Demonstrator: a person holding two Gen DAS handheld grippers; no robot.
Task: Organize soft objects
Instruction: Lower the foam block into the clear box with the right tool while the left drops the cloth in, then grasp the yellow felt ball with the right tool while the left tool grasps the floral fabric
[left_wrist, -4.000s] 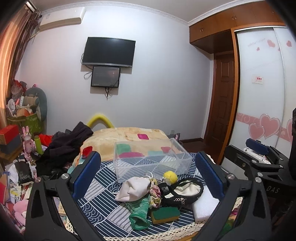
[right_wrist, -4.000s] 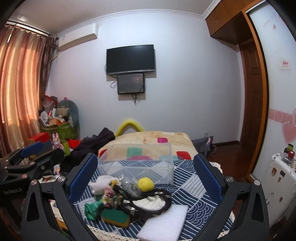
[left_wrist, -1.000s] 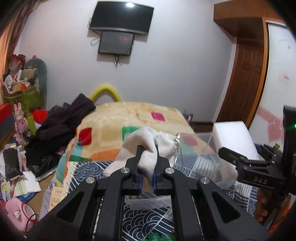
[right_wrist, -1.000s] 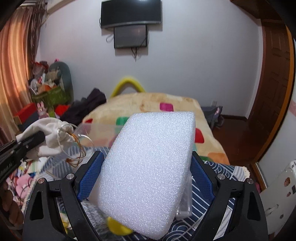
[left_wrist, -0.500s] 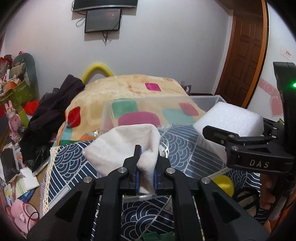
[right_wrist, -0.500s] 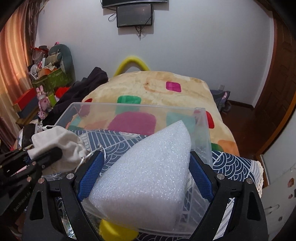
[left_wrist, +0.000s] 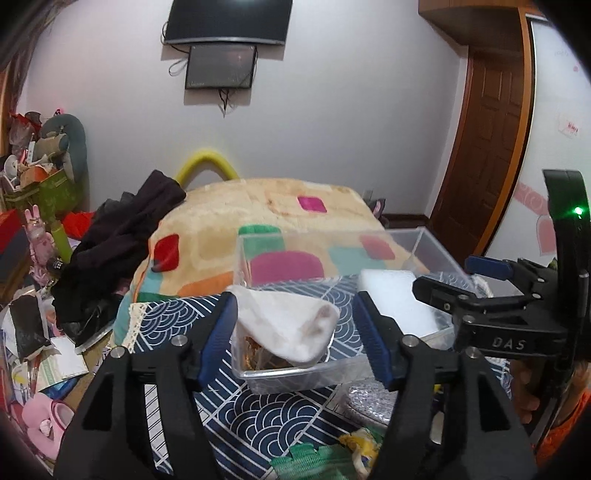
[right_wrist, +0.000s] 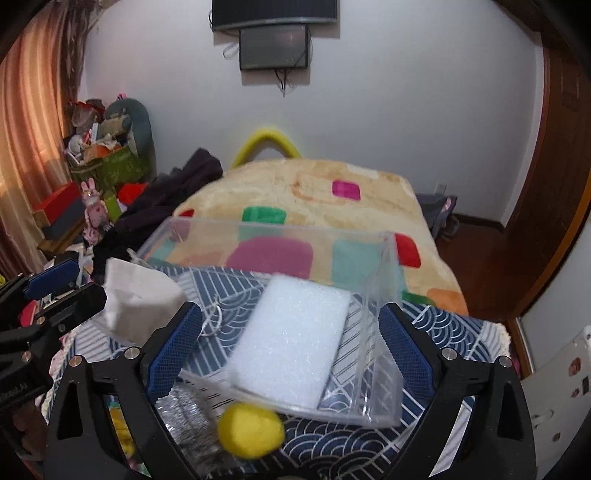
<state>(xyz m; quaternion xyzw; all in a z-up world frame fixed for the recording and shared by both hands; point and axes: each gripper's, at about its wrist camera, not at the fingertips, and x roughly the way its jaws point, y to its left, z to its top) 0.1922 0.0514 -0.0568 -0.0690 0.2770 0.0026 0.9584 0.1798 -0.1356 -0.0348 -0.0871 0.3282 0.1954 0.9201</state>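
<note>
You are in a lived-in home bedroom: a bed under a patchwork blanket (right_wrist: 314, 195), a wall-mounted television (left_wrist: 227, 20), curtains (right_wrist: 33, 155), a wooden door (left_wrist: 487, 147), and piled toys and clothes (left_wrist: 122, 236).

We see a surface covered by a navy cloth with white wave pattern (right_wrist: 454, 332). Directly on it: a clear rectangular plastic box (right_wrist: 384, 373), a fuzzy yellow ball (right_wrist: 250, 430) just in front of the box, a crumpled green fabric piece (left_wrist: 314, 465) at the near edge
</note>
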